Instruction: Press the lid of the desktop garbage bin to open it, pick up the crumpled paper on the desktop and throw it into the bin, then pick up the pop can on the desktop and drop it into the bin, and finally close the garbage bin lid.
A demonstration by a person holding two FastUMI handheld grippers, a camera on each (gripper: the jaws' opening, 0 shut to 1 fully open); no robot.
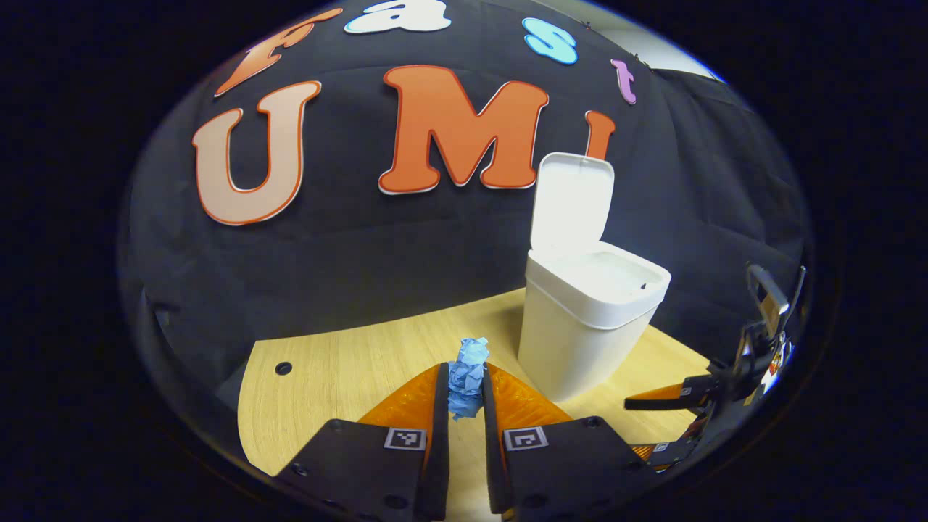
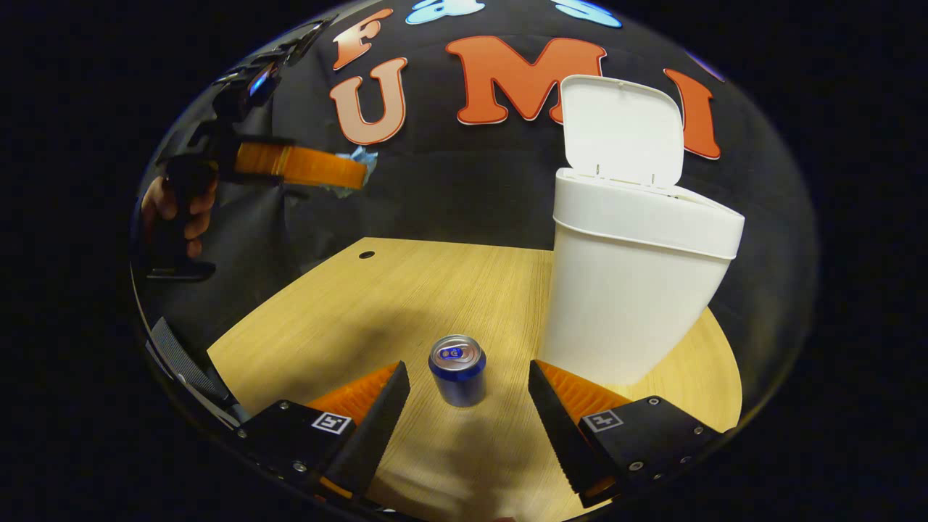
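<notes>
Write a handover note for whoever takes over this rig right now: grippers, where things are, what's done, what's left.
Left gripper: shut on the crumpled paper, held up off the desktop, short of the bin.
Right gripper: open, low over the desktop, the pop can upright just ahead of its fingers, untouched.
Bin lid: up.
Done: lid opened, paper picked up.
Left: drop paper in the bin, then the can, close the lid.
</notes>
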